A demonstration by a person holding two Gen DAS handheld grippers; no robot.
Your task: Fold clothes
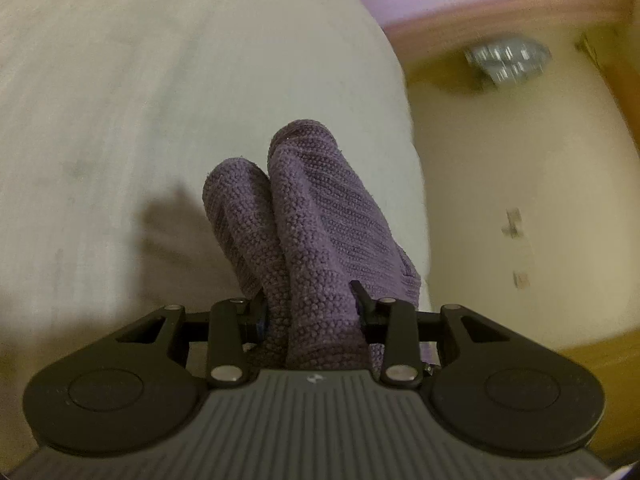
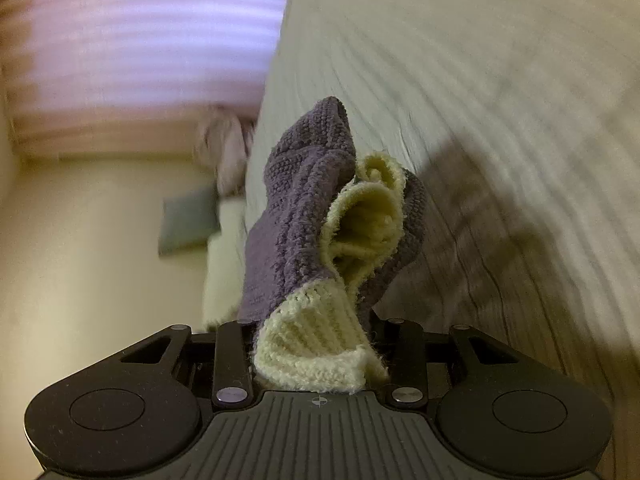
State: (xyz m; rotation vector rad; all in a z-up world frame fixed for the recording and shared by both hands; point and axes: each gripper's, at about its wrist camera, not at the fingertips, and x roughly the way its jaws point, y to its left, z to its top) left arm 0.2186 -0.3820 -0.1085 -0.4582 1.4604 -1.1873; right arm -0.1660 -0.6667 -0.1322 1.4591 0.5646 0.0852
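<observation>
A pale, faintly striped bed sheet (image 1: 160, 100) spreads beneath both tools. The purple knitted garment with cream ribbed cuff (image 2: 304, 216) bunches ahead, pinched by the right tool (image 2: 316, 332) and the left tool (image 1: 310, 304).

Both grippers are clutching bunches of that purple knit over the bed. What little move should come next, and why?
Probably draw the two apart to stretch it flat. The left gripper and right gripper each pinch a crumpled wad of the sweater, hanging above the bed, so no edge is straight enough to fold.
</observation>
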